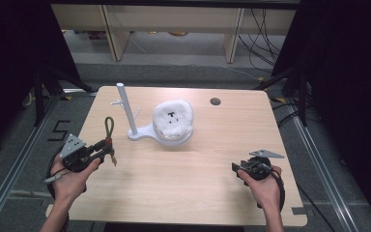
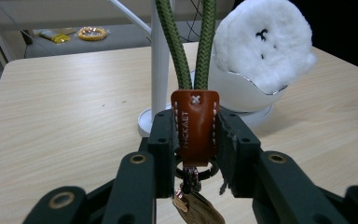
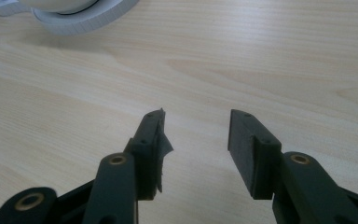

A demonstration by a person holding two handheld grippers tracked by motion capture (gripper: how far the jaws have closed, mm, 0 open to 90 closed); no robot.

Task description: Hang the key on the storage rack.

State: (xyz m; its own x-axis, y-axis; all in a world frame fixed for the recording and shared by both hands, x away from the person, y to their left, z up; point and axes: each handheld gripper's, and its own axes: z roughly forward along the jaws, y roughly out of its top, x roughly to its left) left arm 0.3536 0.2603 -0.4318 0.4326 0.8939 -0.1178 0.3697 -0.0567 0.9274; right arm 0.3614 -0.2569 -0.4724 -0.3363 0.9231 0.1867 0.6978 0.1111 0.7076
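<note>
braided green keychain with brown leather tab

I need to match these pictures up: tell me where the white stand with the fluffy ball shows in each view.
High view: the white stand is at table centre, left of the fluffy ball.
Left gripper view: its post rises behind the keychain, ball at upper right.
Right gripper view: a piece of its round base at the top left edge.
Shared landmark: the stand's round white base.
</note>
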